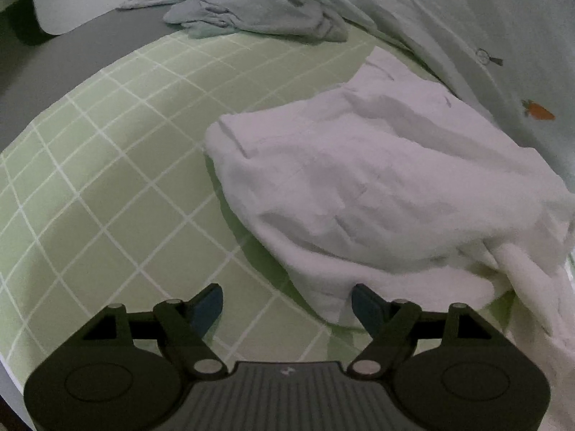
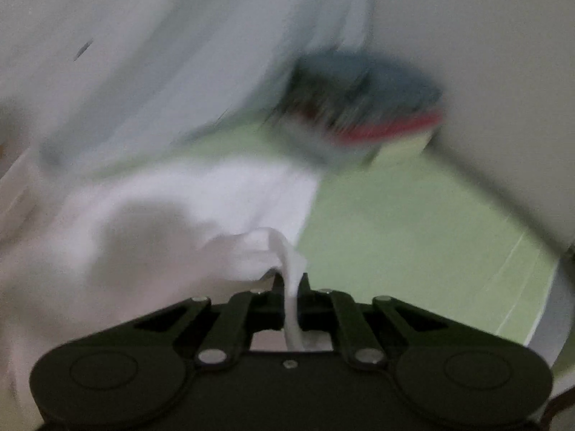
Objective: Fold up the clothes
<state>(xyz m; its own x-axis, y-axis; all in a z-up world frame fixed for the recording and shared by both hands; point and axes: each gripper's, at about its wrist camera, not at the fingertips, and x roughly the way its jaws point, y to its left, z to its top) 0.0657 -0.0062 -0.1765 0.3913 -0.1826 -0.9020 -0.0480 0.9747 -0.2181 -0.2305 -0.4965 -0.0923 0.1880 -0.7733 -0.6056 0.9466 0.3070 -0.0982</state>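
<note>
Your right tool is clenching a thin bunch of the white garment, the cloth pinched between its fingers and trailing out toward ten o'clock in that view. Your left tool is hanging released over the green checked bed sheet, its blue pads spread wide and gripping nothing. From the left wrist, the white garment is lying rumpled between twelve and three o'clock, its near edge just beside the right-hand pad.

The right wrist view is smearing badly, so the dark and red thing at one o'clock is too blurred to name.

The risk, as I judge it: you are holding a narrow twist, not a flat hem, so a quick pull could slip it free or drag the whole piece into a heap. With only one corner held, the fold may be going skew. The pale green buttoned garment is lying touching the white one at one o'clock and could be getting dragged along.
</note>
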